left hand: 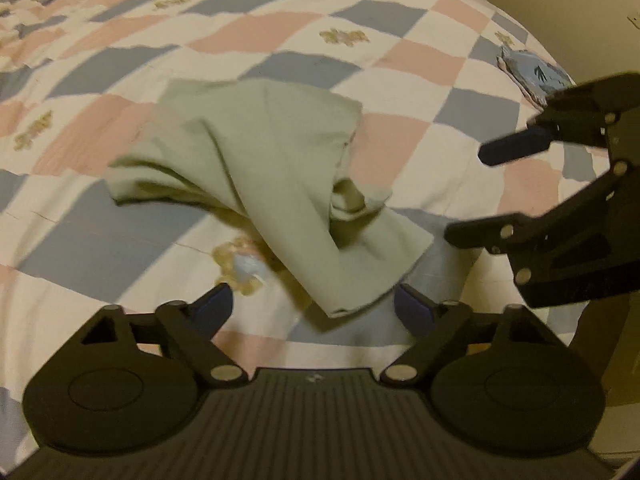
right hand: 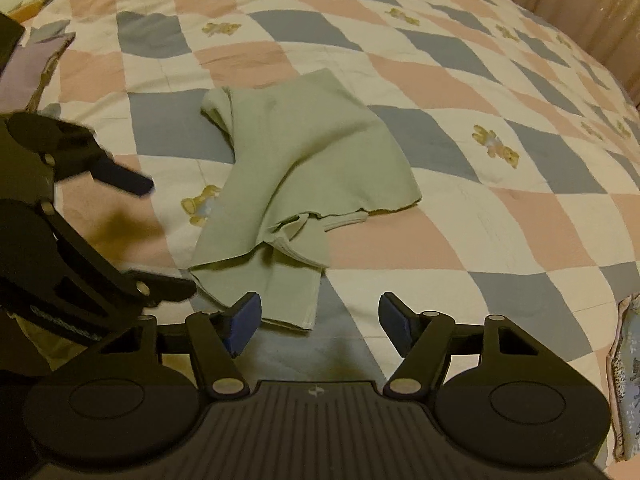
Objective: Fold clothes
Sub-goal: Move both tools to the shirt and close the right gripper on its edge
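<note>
The left gripper (left hand: 314,310) hangs wide open and empty over the bed's near edge, just short of the pale green garment (left hand: 276,184) crumpled on the checked quilt (left hand: 100,236). Beside it, the right gripper (right hand: 320,326) is equally agape, holding nothing.

Left gripper (left hand: 313,308): matte black plastic, ribbed centre plate with small white mark, round disc housing each side, angled link arms, silver pivot screws, blue pads (left hand: 412,307) on fingertips. Right gripper (right hand: 320,322): same build, same black body, ribbed plate, silver screws, blue pads (right hand: 243,324). Faint embossed lettering on left gripper's side, unreadable.
</note>
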Demonstrator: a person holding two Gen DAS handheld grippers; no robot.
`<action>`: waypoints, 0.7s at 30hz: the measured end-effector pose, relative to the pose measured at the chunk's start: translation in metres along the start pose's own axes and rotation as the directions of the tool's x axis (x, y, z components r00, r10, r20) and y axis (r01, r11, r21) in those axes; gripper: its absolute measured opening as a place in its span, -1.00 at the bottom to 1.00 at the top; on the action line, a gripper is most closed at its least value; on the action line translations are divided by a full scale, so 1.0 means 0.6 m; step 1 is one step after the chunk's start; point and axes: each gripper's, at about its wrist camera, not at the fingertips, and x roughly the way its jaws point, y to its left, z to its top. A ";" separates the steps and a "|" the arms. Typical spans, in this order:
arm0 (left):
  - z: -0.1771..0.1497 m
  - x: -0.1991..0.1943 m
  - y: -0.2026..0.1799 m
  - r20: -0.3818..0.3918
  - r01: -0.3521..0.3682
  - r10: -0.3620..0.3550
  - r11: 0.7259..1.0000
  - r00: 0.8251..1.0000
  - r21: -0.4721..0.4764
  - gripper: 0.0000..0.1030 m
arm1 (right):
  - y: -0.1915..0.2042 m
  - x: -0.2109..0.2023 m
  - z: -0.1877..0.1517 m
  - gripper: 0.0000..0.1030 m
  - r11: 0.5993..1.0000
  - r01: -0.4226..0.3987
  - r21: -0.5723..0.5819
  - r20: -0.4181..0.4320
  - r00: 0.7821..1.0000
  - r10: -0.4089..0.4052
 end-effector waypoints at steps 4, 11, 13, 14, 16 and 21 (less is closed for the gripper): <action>-0.013 0.030 0.008 -0.020 0.015 -0.015 1.000 1.000 0.005 0.49 | 0.014 0.022 0.000 0.24 0.994 0.021 -0.104 -0.002 1.000 -0.021; 0.001 0.044 0.029 0.004 -0.043 0.044 0.999 0.999 -0.006 0.49 | 0.022 0.070 0.008 0.12 0.968 -0.003 -0.250 0.022 1.000 0.009; 0.013 0.047 0.032 0.012 -0.061 0.061 0.998 0.998 -0.010 0.49 | 0.023 0.086 0.015 0.08 0.959 -0.016 -0.284 0.047 0.998 0.030; 0.020 0.049 0.034 0.013 -0.069 0.069 0.998 0.998 -0.008 0.49 | 0.022 0.095 0.019 0.05 0.954 -0.023 -0.298 0.058 0.997 0.042; 0.030 0.057 0.035 0.000 -0.064 0.064 0.998 0.998 -0.009 0.49 | 0.016 0.112 0.025 -0.10 0.944 -0.037 -0.328 0.062 0.996 0.060; 0.051 0.070 0.024 -0.027 -0.071 0.070 0.997 0.997 -0.030 0.47 | -0.014 0.131 0.037 -1.00 0.935 -0.069 -0.348 0.083 0.991 0.105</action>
